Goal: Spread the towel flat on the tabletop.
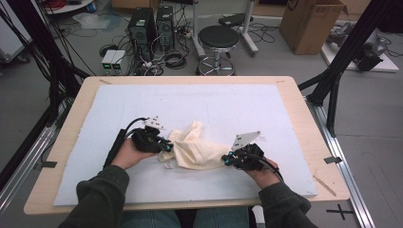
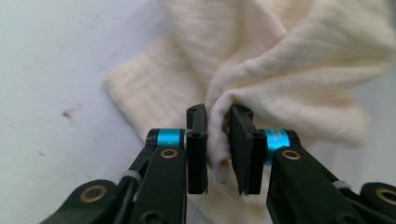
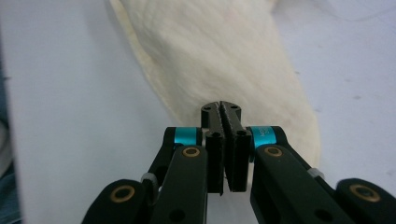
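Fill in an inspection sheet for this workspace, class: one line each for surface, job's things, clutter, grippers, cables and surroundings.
Surface: pale wooden table covered by a white foam sheet.
Job's things: one crumpled cream ribbed cloth lying on the sheet between the two grippers.
Clutter: nothing seen on the sheet besides the cloth.
Grippers: left gripper has a fold of cloth between slightly parted jaws; right gripper has its jaws shut on the cloth's edge.
Cables: a black cable loops from the left gripper; loose wires lie tangled on the floor.
Surroundings: black round stool, two black computer towers, brown cardboard box, grey floor.
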{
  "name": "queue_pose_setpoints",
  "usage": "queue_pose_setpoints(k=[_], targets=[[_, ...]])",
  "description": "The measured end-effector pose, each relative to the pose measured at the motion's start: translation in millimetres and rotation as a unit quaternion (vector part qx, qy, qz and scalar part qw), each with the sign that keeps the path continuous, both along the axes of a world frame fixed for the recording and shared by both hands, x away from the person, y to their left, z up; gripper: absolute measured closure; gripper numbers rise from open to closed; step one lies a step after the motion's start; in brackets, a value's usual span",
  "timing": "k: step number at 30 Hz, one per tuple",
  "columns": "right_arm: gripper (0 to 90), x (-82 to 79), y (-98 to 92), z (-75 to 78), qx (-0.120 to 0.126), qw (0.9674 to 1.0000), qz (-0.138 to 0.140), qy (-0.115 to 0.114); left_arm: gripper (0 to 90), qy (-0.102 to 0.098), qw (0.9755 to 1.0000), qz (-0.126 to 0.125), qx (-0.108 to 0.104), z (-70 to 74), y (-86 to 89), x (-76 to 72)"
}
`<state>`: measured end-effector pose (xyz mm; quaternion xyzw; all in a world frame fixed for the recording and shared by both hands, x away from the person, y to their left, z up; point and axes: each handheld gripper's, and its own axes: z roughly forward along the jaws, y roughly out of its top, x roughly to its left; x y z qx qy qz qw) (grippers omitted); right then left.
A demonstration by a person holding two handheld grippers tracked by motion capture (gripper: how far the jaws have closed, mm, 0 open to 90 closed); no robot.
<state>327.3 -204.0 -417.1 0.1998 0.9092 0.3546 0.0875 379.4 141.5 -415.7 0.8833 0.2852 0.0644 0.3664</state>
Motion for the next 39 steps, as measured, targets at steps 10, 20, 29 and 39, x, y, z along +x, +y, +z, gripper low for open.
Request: queue_pose_setpoints(k=[10,20,29,39], targets=[[88.1,15.5,-5.6,-12.5,-0.012,0.9996,-0.025,0.011,59.4,-0.026,0.9991,0.032,-0.014,15.9,13.4,-8.1],[87.9,14.0,-10.7,-9.0,0.014,0.9993,-0.033,0.005,64.4,-0.055,0.9973,-0.016,-0.046,25.7,14.6,-51.0],[87.7,14.3,-11.3,-8.5,0.031,0.999,-0.033,0.0,68.4,-0.036,0.9975,-0.045,-0.04,4.4,2.5,-65.2],[87.6,13.1,-10.6,-8.5,0.039,0.9987,-0.032,0.001,64.4,-0.005,0.9979,-0.061,-0.023,-13.4,-23.0,-51.7]])
